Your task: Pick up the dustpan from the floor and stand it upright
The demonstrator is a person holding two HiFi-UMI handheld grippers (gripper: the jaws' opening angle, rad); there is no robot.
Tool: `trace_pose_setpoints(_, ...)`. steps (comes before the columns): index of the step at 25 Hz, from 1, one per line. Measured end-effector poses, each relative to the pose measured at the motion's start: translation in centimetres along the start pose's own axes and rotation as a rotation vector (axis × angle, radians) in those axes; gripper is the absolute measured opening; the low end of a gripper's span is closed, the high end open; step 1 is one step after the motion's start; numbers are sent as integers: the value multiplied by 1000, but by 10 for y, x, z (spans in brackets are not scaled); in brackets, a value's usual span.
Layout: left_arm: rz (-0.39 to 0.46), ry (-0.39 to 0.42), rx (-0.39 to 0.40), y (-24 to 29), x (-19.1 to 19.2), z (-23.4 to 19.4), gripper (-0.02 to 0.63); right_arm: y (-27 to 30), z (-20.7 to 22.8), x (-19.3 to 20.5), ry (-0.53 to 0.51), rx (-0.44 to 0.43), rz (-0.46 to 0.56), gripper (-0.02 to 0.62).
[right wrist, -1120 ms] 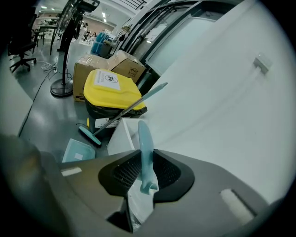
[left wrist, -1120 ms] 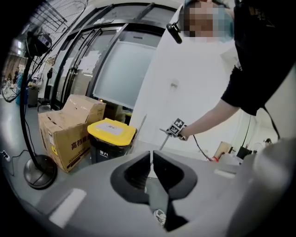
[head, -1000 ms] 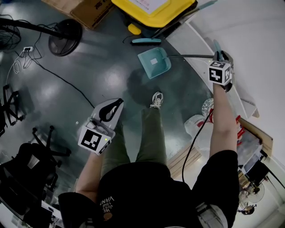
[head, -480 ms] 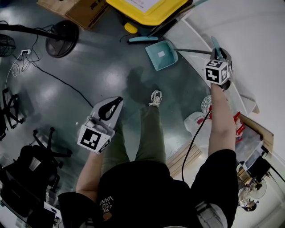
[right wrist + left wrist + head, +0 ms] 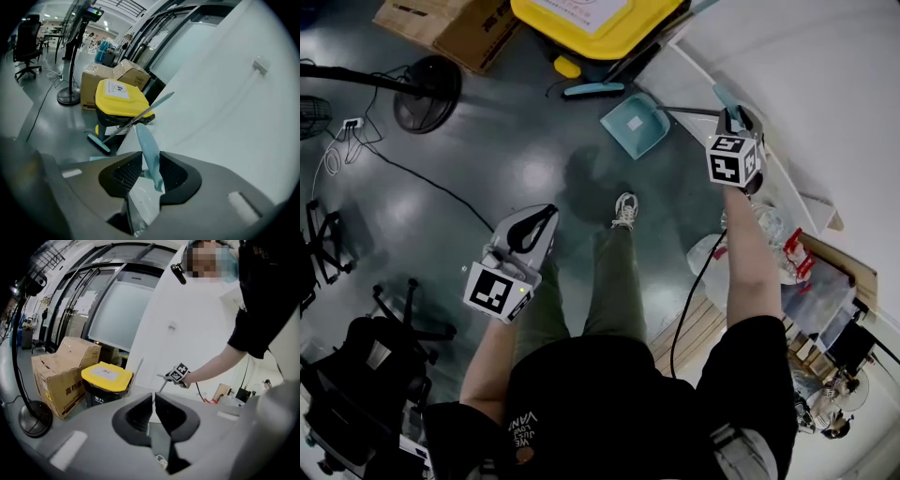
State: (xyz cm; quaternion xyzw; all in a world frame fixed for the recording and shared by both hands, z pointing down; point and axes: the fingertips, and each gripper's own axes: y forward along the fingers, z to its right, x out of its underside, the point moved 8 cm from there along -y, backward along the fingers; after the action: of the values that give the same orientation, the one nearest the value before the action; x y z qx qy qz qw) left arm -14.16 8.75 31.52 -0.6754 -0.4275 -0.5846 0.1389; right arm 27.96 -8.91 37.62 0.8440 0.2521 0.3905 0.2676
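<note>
Glossy dark grey floor (image 5: pixel 487 159), white wall panel (image 5: pixel 825 94) on the right. Teal plastic dustpan with a long thin shaft (image 5: pixel 635 125): pan is down on the floor at the foot of the panel, just beside the yellow-lidded black bin (image 5: pixel 595 19). Shaft runs up and right to the right tool (image 5: pixel 733 120).

Right tool jaws have just been opening. The pale blue handle grip (image 5: pixel 147 145) sits between them, against one pad, with a sliver of gap at the other, so no clamp.

Left tool (image 5: pixel 546 217) is well apart from the dustpan, over the floor left of the person's shoe (image 5: pixel 626 208). Jaws nearly together, nothing between them.
</note>
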Motion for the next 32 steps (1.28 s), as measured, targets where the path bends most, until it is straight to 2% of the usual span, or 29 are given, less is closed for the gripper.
trace_pose_setpoints(5,16,19,10,-1,-12,-1,71,-11,-13,5,71,-50,-13,106)
trace_pose_setpoints(11,24,43,31,-4,-22,-1,71,-29,-25,8,96,-98,-11,149)
trace_pose_setpoints(17,30,49,65,-7,-30,3,71,-56,-27,2,148,-98,23,152)
trace_pose_setpoints(26,80,102,136,-9,-65,11,71,-138,-22,-14,353,-83,150,149)
trace_pose_setpoints(32,123,140,184,-4,-91,18,71,-194,-27,-14,546,-73,240,147)
